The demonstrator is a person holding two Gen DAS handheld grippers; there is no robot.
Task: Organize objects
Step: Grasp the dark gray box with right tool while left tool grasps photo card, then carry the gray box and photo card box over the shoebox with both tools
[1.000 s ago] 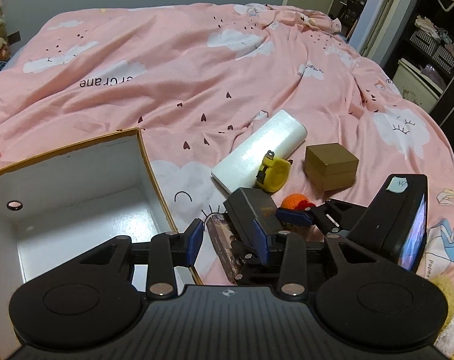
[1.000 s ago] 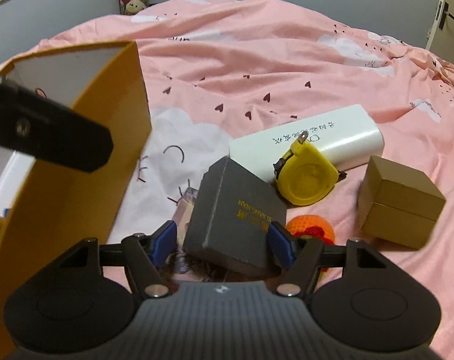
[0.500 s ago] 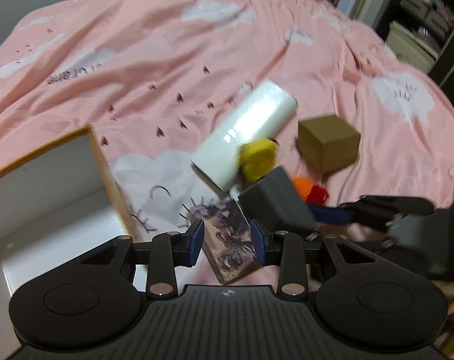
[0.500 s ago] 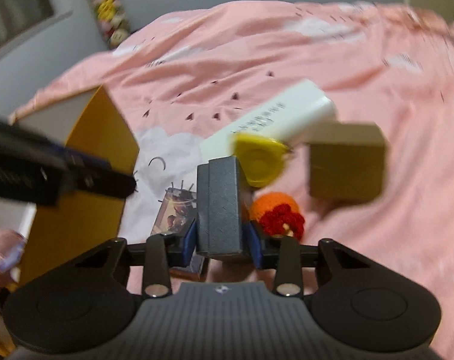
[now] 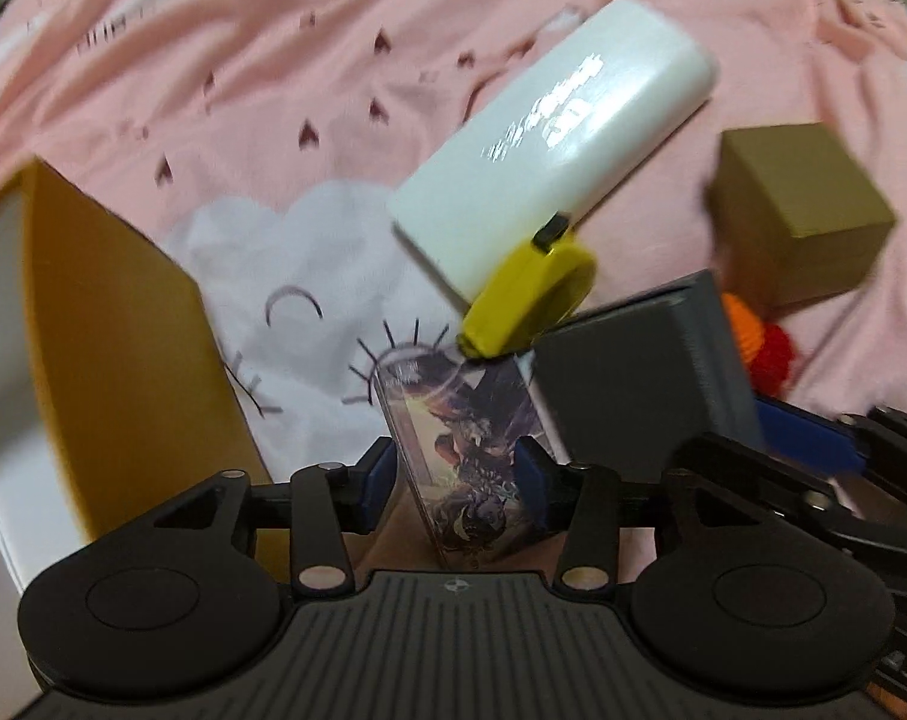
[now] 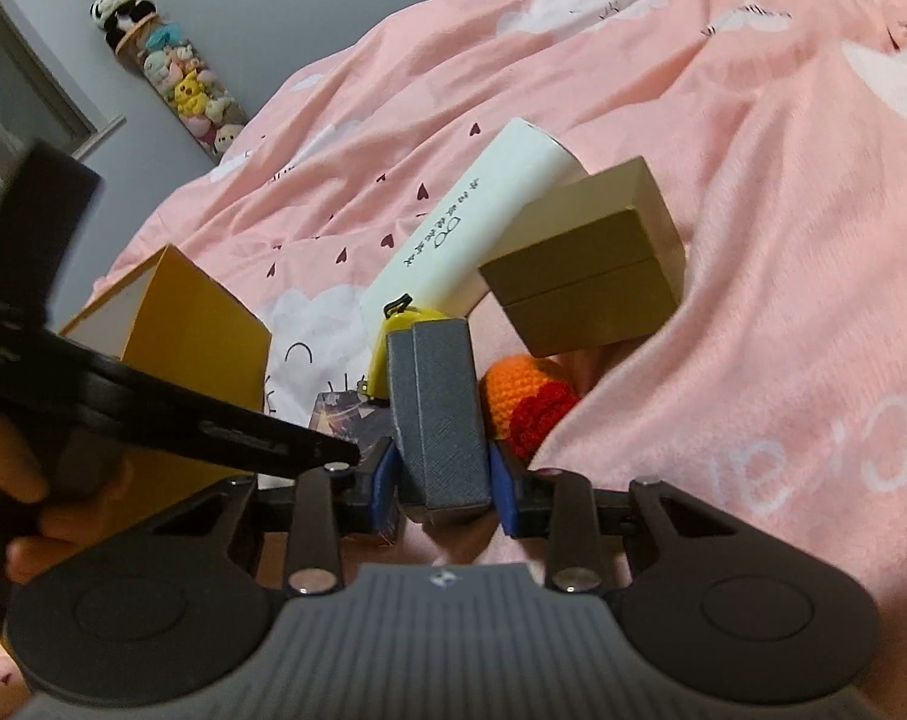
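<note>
My right gripper (image 6: 444,483) is shut on a dark grey box (image 6: 438,414), held on edge above the pink bedspread; the box also shows in the left wrist view (image 5: 639,366). My left gripper (image 5: 456,483) has its jaws on both sides of a picture card pack (image 5: 465,456) lying on the bed; whether it grips the pack is unclear. A yellow tape measure (image 5: 528,297), a white long box (image 5: 555,138), a brown cube box (image 5: 801,210) and an orange-red knitted toy (image 5: 759,342) lie just beyond.
A yellow box with white inside (image 5: 123,330) stands open at the left, also in the right wrist view (image 6: 189,330). Pink bedspread (image 6: 753,180) spreads all round. A plush toy column (image 6: 171,72) stands by the far wall.
My left gripper has moved forward and down onto the card pack. My right gripper has lifted and turned with the grey box, staying shut on it.
</note>
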